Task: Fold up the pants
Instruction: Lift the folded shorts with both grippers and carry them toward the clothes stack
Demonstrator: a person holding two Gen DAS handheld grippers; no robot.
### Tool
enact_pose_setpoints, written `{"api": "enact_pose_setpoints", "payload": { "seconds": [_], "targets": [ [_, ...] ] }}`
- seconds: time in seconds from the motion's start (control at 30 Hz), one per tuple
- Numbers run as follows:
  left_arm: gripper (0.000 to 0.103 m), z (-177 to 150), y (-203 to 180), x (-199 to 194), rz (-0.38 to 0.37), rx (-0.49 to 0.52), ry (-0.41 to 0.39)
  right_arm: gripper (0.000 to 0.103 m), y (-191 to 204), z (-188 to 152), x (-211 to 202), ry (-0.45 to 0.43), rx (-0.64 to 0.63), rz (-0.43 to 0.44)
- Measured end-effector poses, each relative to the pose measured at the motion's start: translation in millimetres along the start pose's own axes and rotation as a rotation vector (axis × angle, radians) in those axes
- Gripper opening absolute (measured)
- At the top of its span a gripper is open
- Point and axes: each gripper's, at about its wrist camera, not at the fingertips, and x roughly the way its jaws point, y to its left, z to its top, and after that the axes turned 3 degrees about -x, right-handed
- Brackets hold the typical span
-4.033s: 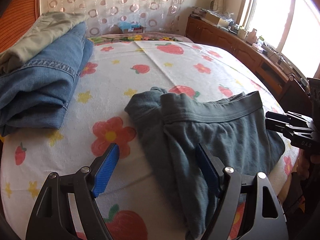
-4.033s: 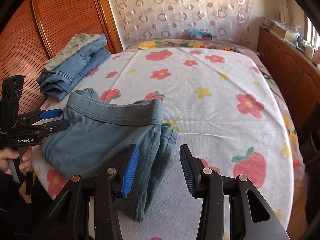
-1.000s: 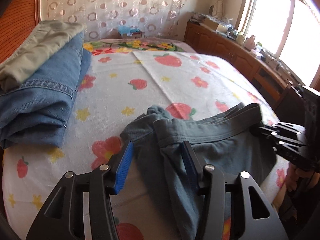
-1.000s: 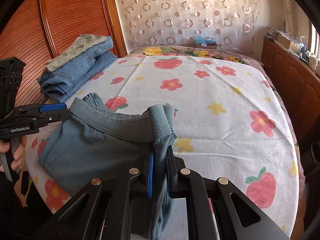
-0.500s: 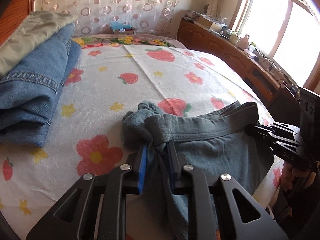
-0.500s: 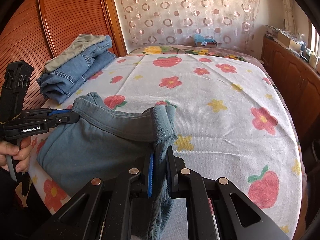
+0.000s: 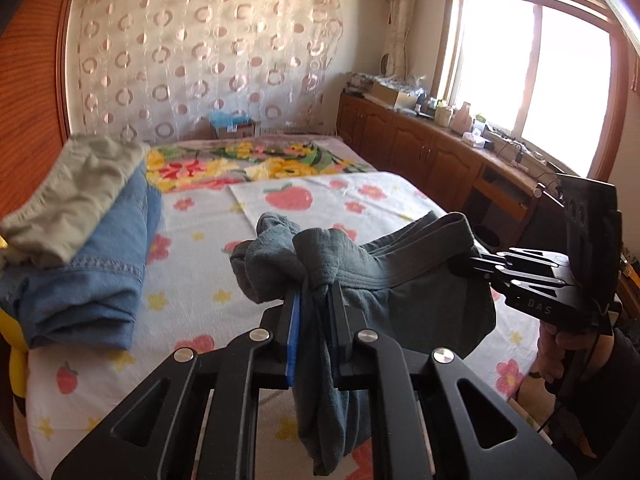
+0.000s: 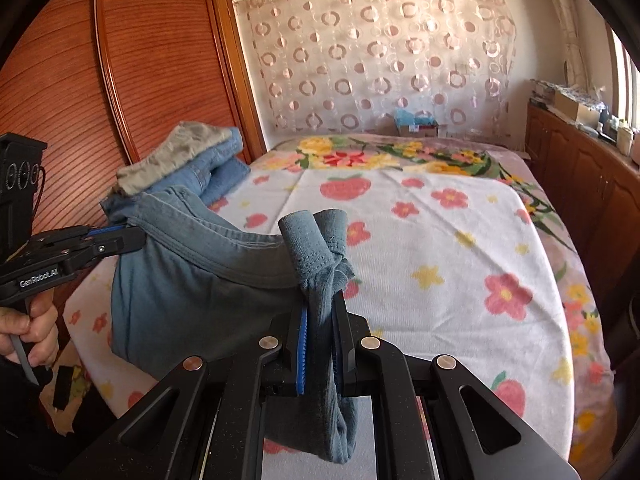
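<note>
The grey-blue pants (image 7: 400, 256) hang by the waistband between my two grippers, lifted above the flowered bed (image 7: 192, 248). My left gripper (image 7: 316, 292) is closing its last bit on a bunched end of the waistband, and its pads press on the cloth. A fold of cloth dangles below it. In the right wrist view my right gripper (image 8: 324, 304) is shut on the other end of the pants (image 8: 200, 280). Each gripper shows in the other's view: the right gripper (image 7: 460, 264) at the right, the left gripper (image 8: 132, 236) at the left.
A pile of folded jeans (image 7: 88, 272) with a khaki garment on top lies at the bed's left side, also seen as the folded jeans (image 8: 200, 168). A wooden wardrobe (image 8: 120, 80) stands beyond it. Low cabinets (image 7: 420, 148) run under the window on the right.
My left gripper's jaws closed on the waistband. Both grippers then rose, and the pants came up off the bed with them.
</note>
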Motion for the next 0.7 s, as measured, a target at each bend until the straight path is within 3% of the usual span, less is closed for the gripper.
{"api": "enact_pose_setpoints", "payload": {
  "seconds": [0.37, 0.7],
  "targets": [
    [0.013, 25, 2, -29, 0.030, 0.018, -0.104, 0.010, 9, 21, -19, -0.085, -0.047, 0.007],
    [0.013, 32, 21, -28, 0.071, 0.000, -0.118, 0.010, 14, 31, -3, -0.120, -0.085, 0.030]
  ]
}}
